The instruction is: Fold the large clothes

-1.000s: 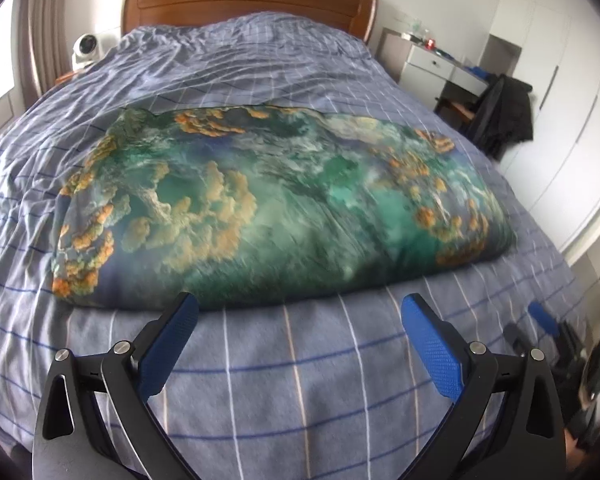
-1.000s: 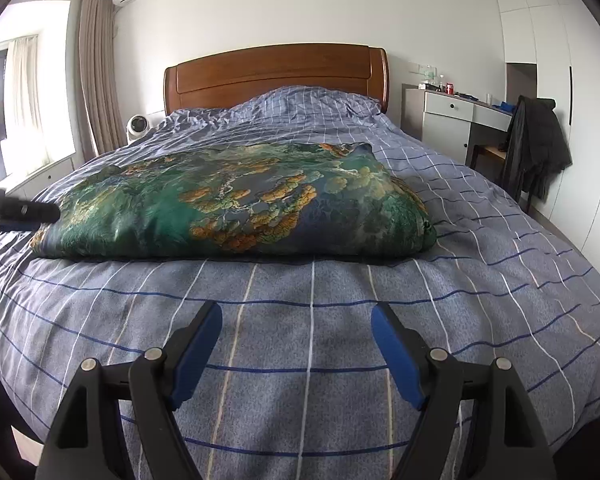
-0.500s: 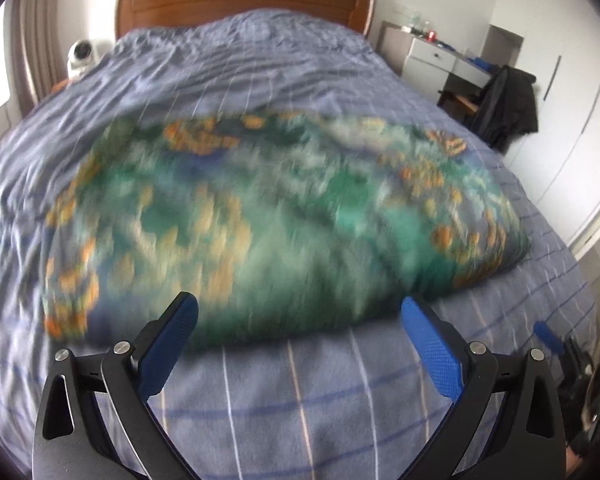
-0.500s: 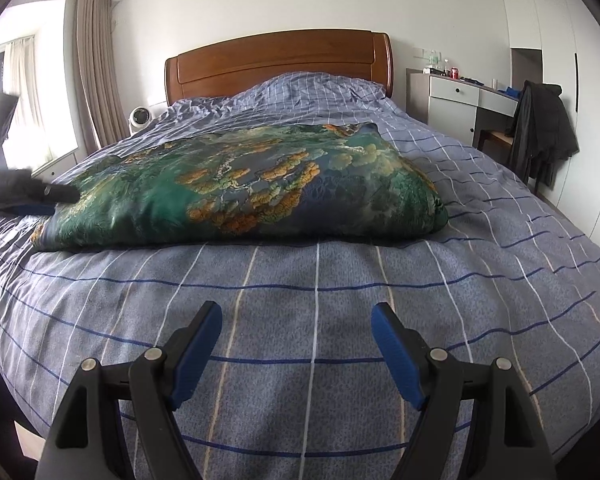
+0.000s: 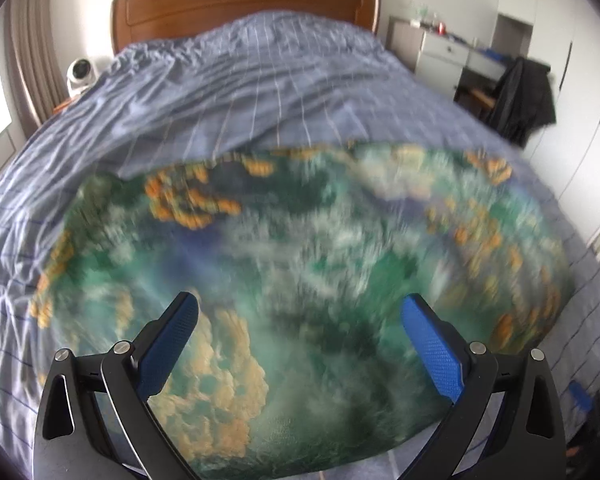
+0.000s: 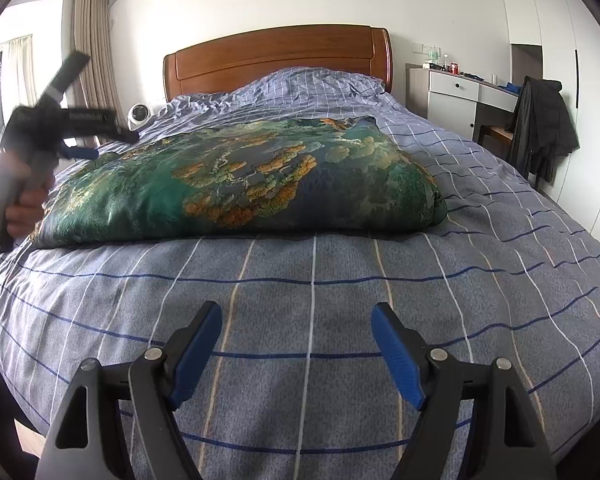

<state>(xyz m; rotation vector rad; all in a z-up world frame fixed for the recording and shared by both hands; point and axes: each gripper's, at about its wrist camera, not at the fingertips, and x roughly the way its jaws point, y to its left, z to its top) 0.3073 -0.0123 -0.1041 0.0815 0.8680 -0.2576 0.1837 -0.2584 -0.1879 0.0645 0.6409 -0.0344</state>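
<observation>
Left gripper (image 5: 298, 344), spread wide, hangs over the glossy green-and-orange printed folded garment (image 6: 244, 192), likely positioning for a grasp; right gripper (image 6: 296, 354), also spread, waits over the blue checked bed (image 6: 312, 280).

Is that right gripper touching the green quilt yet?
Apart. The right wrist view shows the open right gripper over bare bedspread, short of the quilt.
</observation>
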